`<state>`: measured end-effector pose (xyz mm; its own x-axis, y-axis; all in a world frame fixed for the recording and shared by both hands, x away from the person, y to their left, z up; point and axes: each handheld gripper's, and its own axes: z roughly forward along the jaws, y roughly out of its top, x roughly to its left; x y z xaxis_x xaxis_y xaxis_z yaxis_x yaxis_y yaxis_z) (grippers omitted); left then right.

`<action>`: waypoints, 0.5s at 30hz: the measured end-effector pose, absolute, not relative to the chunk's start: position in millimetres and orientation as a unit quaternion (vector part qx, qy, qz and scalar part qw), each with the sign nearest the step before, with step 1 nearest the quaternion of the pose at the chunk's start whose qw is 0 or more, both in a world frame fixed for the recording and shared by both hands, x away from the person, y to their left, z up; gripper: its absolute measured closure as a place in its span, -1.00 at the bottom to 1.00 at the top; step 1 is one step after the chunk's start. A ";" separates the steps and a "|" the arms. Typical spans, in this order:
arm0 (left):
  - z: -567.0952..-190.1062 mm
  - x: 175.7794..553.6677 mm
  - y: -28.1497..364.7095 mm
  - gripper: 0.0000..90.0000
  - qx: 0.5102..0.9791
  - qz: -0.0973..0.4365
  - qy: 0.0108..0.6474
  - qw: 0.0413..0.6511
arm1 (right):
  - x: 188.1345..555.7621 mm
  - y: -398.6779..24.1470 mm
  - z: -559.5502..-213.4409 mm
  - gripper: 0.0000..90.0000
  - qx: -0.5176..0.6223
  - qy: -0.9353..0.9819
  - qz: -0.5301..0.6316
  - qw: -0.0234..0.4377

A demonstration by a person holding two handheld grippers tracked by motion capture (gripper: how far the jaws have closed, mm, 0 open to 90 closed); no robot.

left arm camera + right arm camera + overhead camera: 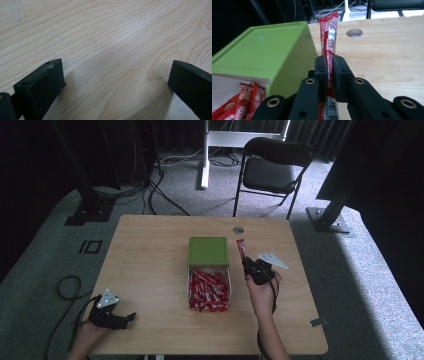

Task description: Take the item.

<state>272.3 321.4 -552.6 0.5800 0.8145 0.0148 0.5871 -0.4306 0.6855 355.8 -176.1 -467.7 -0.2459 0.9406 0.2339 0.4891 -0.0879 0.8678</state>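
Right gripper view: right gripper (330, 72) pinches a red sachet (329, 37) upright beside the green box (262, 50); left gripper (115, 82) spread over bare table (112, 37).

The high view looks forward and down over the whole table (150, 250) from the person's side. The left gripper view sits very close to bare wood (112, 45) near the table's front left corner. The right gripper view looks low toward the far edge, sharing the green box (262, 55) (208, 251) with the high view.

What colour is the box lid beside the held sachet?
Green; the box lid shows best in the right gripper view, left of the sachet.
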 end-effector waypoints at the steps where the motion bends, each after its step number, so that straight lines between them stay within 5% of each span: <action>1: -552.6 272.3 321.4 -0.97 0.827 0.175 0.424 0.325 | 357.0 -176.8 -471.4 0.84 0.570 0.632 0.468 0.237; 15: -552.6 272.3 321.4 -0.97 0.827 0.175 0.423 0.325 | 365.0 -169.5 -518.2 0.84 0.623 0.603 0.460 0.193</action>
